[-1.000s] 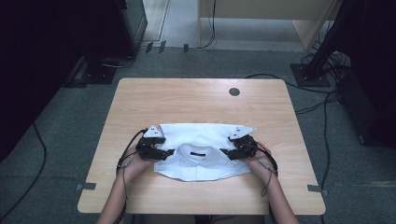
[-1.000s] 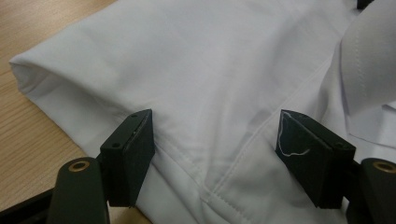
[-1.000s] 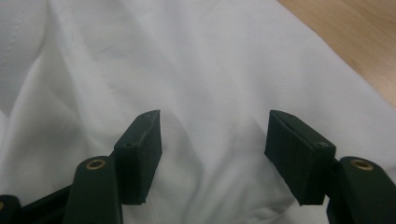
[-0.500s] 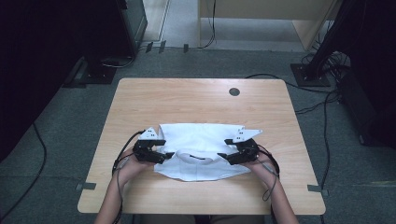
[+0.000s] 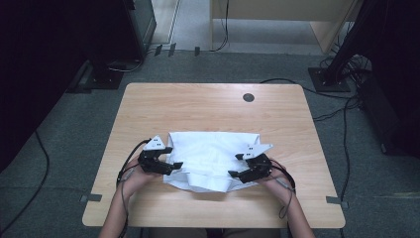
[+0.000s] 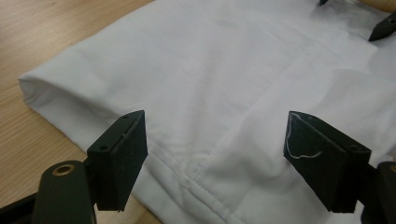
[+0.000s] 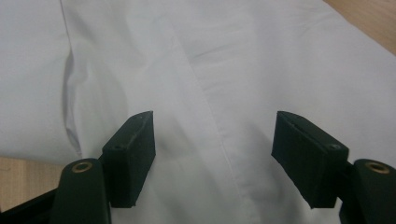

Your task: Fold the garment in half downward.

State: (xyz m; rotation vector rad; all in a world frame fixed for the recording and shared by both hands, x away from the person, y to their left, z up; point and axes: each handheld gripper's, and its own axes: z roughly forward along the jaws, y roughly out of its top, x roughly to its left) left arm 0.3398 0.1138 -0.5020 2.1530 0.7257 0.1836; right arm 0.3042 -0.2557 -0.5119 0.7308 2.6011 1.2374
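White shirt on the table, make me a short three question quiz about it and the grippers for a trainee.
1. True or false: the left gripper is clamped on the shirt.
2. What does the shirt lie on? A) the table B) the floor C) a chair
3. Fill in: in the right gripper view the right gripper has its jaws spread over ____ cloth.

Key
1. False: both jaws stand apart above the cloth; they have just been opening, and nothing is pinched.
2. A
3. white; its jaws have also just been opening.
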